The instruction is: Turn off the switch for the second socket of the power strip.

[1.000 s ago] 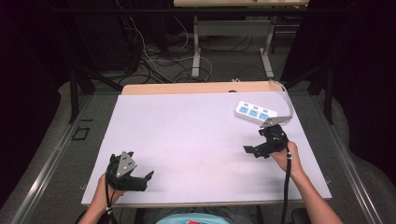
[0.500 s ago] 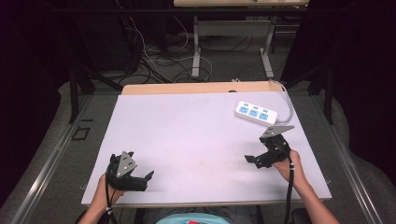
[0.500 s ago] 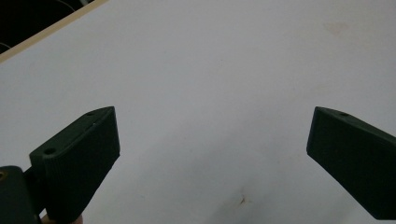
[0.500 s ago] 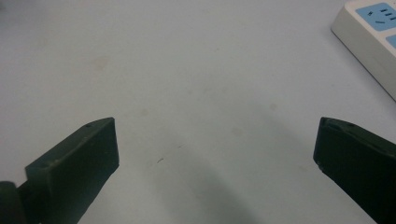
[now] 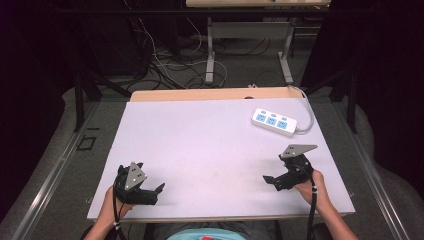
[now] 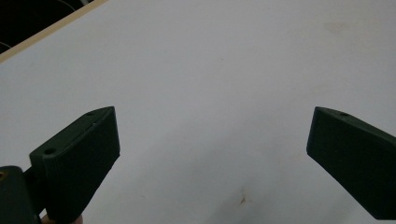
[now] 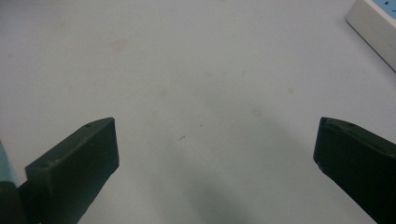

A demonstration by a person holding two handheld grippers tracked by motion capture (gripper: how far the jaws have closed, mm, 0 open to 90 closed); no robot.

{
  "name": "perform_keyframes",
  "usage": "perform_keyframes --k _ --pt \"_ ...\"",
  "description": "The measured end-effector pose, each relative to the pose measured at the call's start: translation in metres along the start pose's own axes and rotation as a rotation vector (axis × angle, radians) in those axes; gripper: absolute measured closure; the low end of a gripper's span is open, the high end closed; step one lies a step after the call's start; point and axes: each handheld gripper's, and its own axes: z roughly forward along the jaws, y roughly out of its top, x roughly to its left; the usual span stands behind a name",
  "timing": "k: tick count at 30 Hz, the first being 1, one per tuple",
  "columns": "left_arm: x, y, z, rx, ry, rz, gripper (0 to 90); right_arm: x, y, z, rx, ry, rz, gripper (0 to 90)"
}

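Near the table's (image 5: 210, 135) far right corner lies the white power strip (image 5: 273, 122), rigid, light, slick plastic by the look, best pinched across its narrow sides; left tongs (image 5: 150, 192) and right tongs (image 5: 272, 181) both hover spread, empty, along the near edge.

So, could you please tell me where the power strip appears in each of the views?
High view: the power strip lies at the table's far right, beyond the right gripper.
Left gripper view: not in it.
Right gripper view: one white end at the top right corner.
Shared landmark: the white table, with faint brown stains.
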Motion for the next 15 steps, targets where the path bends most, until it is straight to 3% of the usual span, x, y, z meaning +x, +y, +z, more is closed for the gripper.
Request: perform_keyframes --k 15 --pt "0.000 0.000 0.000 0.000 0.005 0.005 2.3 0.011 -0.014 -0.005 0.020 -0.020 -0.015 0.0"
